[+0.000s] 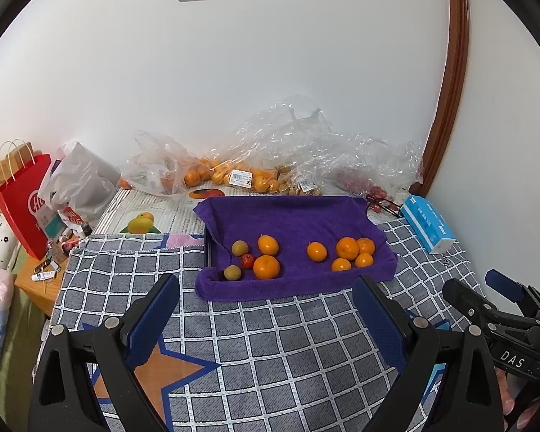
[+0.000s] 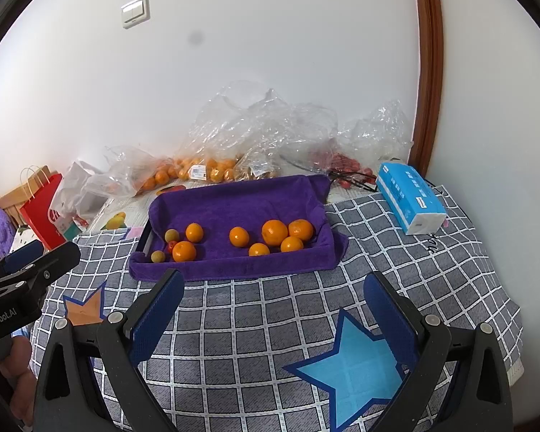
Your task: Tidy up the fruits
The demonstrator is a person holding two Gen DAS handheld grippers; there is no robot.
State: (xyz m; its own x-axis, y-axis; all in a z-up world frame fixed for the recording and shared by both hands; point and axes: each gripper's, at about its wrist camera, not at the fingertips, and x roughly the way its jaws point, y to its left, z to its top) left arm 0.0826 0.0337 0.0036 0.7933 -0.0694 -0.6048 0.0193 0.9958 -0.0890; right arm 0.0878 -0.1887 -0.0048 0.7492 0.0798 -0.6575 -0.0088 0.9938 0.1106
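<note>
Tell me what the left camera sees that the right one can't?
Only the left wrist view shows the orange star whole, plus the right gripper. Only the right wrist view shows the blue star, a purple plush and the left gripper. Both show the purple tray of oranges and the tissue pack.

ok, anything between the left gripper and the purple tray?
Nothing but checked cloth. In the left wrist view the open left gripper sits short of the purple tray, with no fruit outside it on that stretch.
</note>
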